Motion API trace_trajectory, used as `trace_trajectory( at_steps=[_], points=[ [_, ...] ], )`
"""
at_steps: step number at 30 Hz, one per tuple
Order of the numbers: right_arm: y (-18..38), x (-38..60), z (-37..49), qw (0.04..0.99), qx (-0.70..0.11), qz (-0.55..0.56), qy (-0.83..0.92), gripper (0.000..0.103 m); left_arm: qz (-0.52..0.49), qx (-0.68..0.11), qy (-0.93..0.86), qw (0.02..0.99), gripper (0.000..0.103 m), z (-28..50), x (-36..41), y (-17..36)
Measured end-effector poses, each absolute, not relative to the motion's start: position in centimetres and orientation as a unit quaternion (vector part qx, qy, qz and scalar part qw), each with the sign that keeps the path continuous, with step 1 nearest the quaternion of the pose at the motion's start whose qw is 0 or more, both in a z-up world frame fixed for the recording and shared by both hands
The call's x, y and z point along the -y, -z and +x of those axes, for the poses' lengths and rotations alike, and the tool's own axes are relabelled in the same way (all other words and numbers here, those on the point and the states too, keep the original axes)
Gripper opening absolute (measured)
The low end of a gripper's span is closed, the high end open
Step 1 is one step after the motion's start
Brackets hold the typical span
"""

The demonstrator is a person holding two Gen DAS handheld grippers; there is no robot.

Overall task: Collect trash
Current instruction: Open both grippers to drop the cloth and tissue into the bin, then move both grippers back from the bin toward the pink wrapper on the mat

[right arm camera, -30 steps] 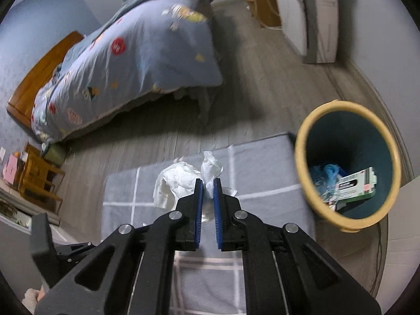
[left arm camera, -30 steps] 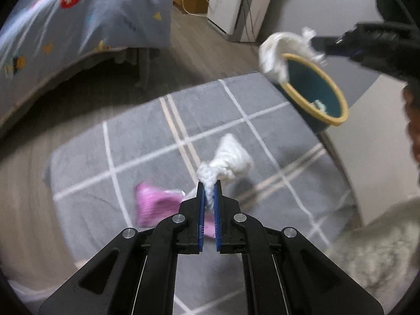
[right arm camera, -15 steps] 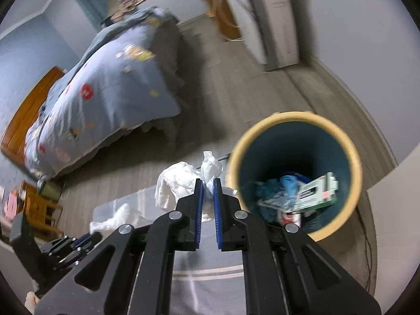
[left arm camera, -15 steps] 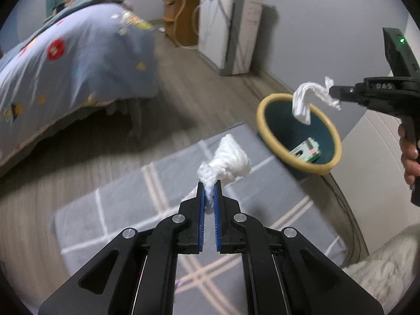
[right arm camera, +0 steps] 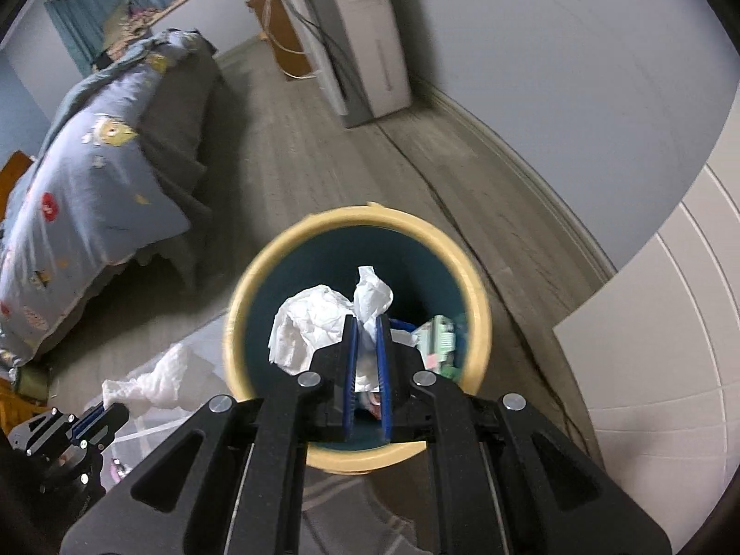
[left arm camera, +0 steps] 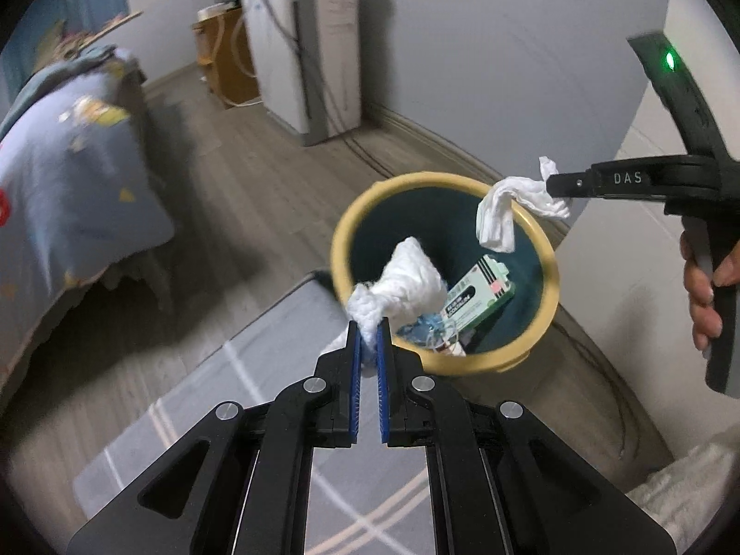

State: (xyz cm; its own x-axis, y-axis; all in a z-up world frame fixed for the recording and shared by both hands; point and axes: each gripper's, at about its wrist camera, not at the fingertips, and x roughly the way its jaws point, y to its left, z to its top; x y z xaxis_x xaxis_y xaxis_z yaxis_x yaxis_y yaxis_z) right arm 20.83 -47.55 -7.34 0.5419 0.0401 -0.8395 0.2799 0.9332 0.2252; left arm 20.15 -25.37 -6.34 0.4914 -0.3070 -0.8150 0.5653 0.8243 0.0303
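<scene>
- The left tool (left arm camera: 368,323) is pinching a twisted white tissue (left arm camera: 407,284). This tissue hangs over the near left edge of the trash bin (left arm camera: 545,314), not the middle. If the tool lets go now, I think the tissue could hit the yellow rim and fall on the rug (left arm camera: 259,370).
- The right tool (right arm camera: 367,323) is pinching a crumpled white tissue (right arm camera: 319,319), right above the open bin. That one looks safe to drop (a soft tissue can still stick to the blue pads).
- The two tools are near each other over the bin, so they might bump.
- The bin already has a green box (left arm camera: 481,293) and some blue stuff in it.
- The bin stands on a wood floor (right arm camera: 296,138) at the far edge of the gray rug.
- On the left is a bed (right arm camera: 92,175) with a blue blanket. Far back is a white machine (right arm camera: 365,32), with cords running along the gray wall.
</scene>
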Motion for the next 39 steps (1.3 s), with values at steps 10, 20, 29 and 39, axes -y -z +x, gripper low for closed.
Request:
trace_trajectory(
  at_steps=[10, 20, 29, 39],
  points=[
    [9.9, 48.8, 21.4, 0.844, -0.499, 0.166, 0.103, 0.008, 0.17, -0.47, 0.267, 0.824, 0.007, 22.2, 30.8, 10.8],
    [11.5, 48.0, 22.2, 0.832, -0.52, 0.17, 0.094, 0.008, 0.149, -0.479, 0.234, 0.833, 0.025, 23.9, 30.5, 12.5],
    [12.2, 47.4, 23.1, 0.834, -0.514, 0.188, 0.076, 0.01, 0.152, -0.461, 0.227, 0.844, 0.048, 23.8, 29.4, 11.8],
    [12.3, 48.4, 23.0, 0.831, -0.504, 0.204, 0.112, 0.066, 0.145, -0.454, 0.228, 0.849, 0.062, 23.7, 28.5, 11.6]
  ],
)
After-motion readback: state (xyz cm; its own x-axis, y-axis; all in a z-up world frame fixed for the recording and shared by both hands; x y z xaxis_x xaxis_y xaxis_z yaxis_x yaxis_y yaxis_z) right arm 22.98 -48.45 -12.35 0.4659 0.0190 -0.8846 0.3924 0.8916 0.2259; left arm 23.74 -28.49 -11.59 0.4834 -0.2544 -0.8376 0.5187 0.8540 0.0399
